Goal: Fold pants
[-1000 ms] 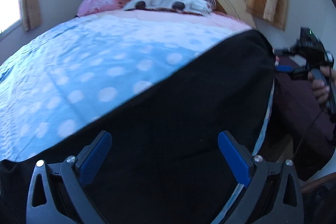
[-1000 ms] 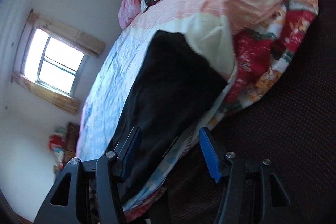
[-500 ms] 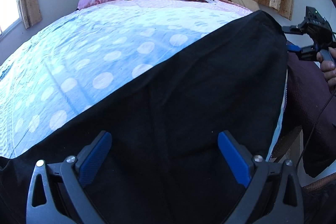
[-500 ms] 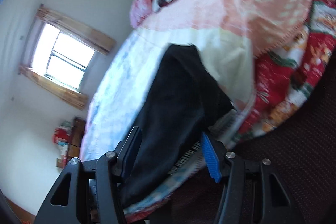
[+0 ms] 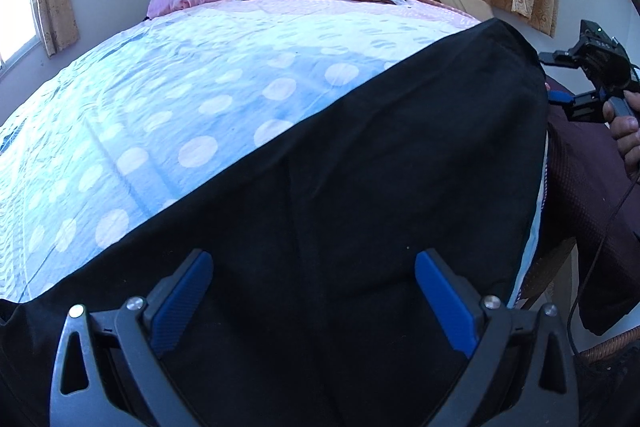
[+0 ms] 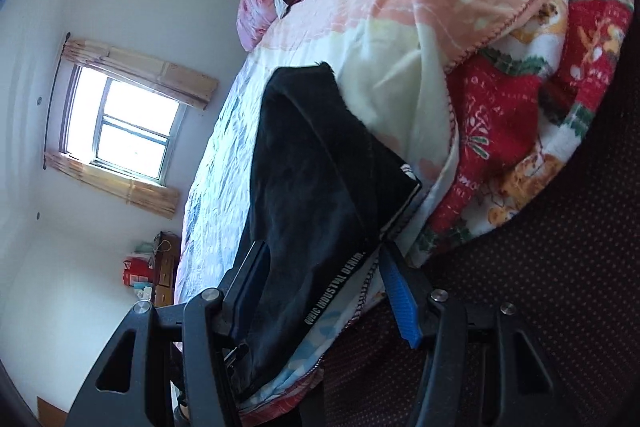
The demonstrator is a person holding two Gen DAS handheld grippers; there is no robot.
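Black pants [image 5: 360, 207] lie spread across a blue dotted bedspread [image 5: 180, 115], the left gripper [image 5: 312, 291] wide open just above them, while the right gripper [image 5: 560, 95], in a hand [image 5: 626, 131], sits by their far edge.

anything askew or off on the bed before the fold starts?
Mostly fine. The black pants lie flat on the blue polka-dot bedsheet but sit right at the bed's side edge, with the waistband corner hanging slightly over it. No damage visible.
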